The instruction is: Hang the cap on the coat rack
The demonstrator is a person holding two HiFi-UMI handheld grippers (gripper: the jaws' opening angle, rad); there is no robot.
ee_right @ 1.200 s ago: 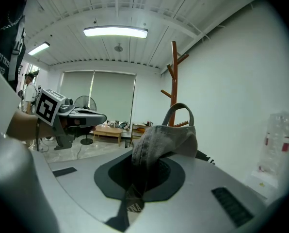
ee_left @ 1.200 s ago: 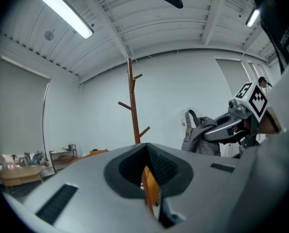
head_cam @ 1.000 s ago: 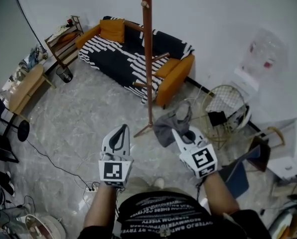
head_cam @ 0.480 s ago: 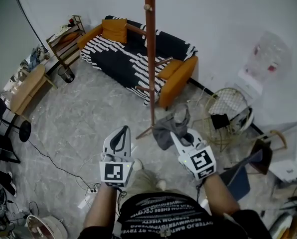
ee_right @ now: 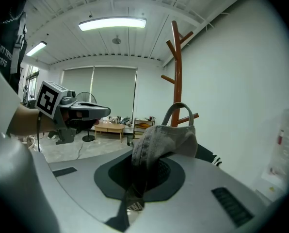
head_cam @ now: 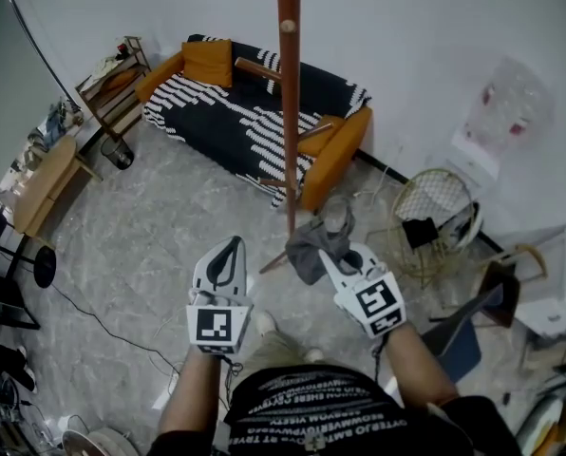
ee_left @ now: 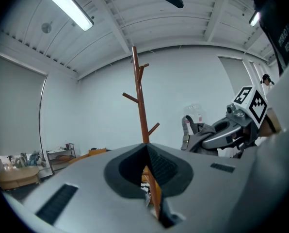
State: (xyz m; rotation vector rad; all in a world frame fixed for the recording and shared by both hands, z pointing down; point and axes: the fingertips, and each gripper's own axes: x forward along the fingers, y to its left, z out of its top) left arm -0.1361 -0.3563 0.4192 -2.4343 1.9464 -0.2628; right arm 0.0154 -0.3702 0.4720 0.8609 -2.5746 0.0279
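Note:
The brown wooden coat rack (head_cam: 288, 112) stands on the floor ahead of me, with short pegs (head_cam: 254, 67) along its pole. My right gripper (head_cam: 329, 255) is shut on a grey cap (head_cam: 313, 243), which hangs from its tips close to the foot of the pole. In the right gripper view the cap (ee_right: 165, 139) bulges up out of the right gripper (ee_right: 143, 171), its strap loop standing in front of the coat rack (ee_right: 177, 72). My left gripper (head_cam: 231, 245) is shut and empty, left of the cap. From the left gripper (ee_left: 147, 147) I see the coat rack (ee_left: 140, 106) straight ahead.
An orange sofa (head_cam: 254, 112) with a black-and-white throw stands behind the rack against the white wall. A wire basket chair (head_cam: 433, 212) and a blue bag (head_cam: 454, 335) are on the right. A wooden table (head_cam: 46, 183), a shelf (head_cam: 112, 84) and cables (head_cam: 103, 316) are on the left.
I have stepped closer to the rack. The right gripper has carried the cap slightly left and forward, nearer the pole's foot. The left gripper has kept its pose.

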